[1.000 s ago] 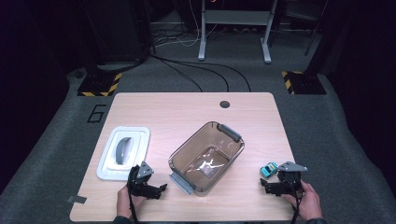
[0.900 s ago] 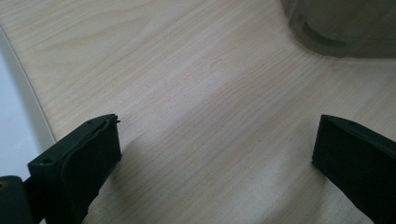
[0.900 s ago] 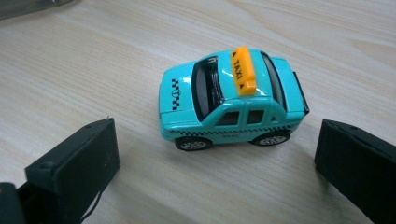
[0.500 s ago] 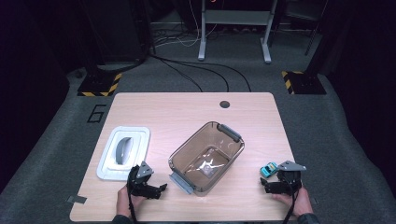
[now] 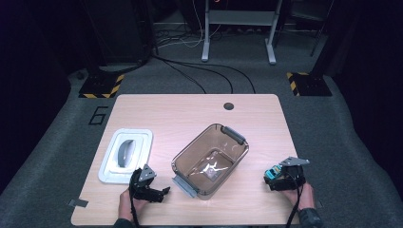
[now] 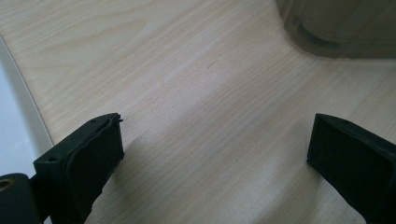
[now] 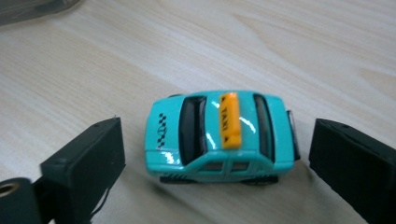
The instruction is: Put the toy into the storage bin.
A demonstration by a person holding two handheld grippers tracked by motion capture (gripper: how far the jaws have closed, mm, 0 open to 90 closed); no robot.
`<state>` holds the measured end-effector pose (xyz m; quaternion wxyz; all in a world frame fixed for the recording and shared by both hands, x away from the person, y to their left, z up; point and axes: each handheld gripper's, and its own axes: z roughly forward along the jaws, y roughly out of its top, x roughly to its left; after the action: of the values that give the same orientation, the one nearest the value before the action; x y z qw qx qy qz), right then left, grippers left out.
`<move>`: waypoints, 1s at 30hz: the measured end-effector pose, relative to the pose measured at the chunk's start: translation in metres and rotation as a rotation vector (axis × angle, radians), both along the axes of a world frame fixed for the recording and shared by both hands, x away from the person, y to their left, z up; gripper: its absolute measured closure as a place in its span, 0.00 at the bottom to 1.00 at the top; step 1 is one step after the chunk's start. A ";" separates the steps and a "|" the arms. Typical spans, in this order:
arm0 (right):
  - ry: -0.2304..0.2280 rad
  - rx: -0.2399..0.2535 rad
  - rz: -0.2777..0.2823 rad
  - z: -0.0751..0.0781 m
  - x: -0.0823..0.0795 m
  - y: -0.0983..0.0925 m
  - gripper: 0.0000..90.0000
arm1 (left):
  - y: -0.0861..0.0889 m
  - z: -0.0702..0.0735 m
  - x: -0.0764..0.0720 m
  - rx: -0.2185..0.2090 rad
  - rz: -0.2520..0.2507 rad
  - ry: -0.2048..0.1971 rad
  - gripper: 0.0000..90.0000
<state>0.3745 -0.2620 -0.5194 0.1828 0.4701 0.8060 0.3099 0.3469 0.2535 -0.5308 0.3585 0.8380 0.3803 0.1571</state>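
Right gripper [image 7: 217,154] jaws released around small turquoise toy taxi [image 7: 219,135] on pale wooden desk [image 7: 327,56]; left gripper [image 6: 215,163] jaws released, empty

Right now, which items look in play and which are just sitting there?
Likely in play:
- turquoise toy taxi with orange roof sign, between the open jaws of the right gripper
- clear brown plastic tub with grey handles, probably its destination

Just lying about:
- white rectangular lid with grey insert
- left gripper, open over bare wooden table

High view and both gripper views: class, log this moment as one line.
left gripper: open over bare table | right gripper: open around toy taxi, not gripping | clear bin: centre
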 end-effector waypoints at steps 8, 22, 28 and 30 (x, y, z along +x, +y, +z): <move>0.003 -0.014 0.011 0.003 0.002 0.004 0.26 | 0.000 0.000 0.000 0.001 -0.002 -0.003 0.04; 0.004 -0.008 0.010 0.005 0.003 0.007 0.27 | 0.001 0.000 0.001 0.004 -0.001 -0.010 0.05; 0.017 -0.014 0.005 0.010 0.004 0.011 0.27 | 0.001 0.000 0.001 0.005 -0.001 -0.011 0.05; 0.023 -0.011 0.003 0.012 0.005 0.011 0.27 | 0.001 0.000 0.000 0.004 0.001 -0.010 0.05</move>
<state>0.3792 -0.2508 -0.5077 0.1756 0.4713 0.8105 0.3001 0.3474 0.2543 -0.5308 0.3587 0.8376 0.3787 0.1624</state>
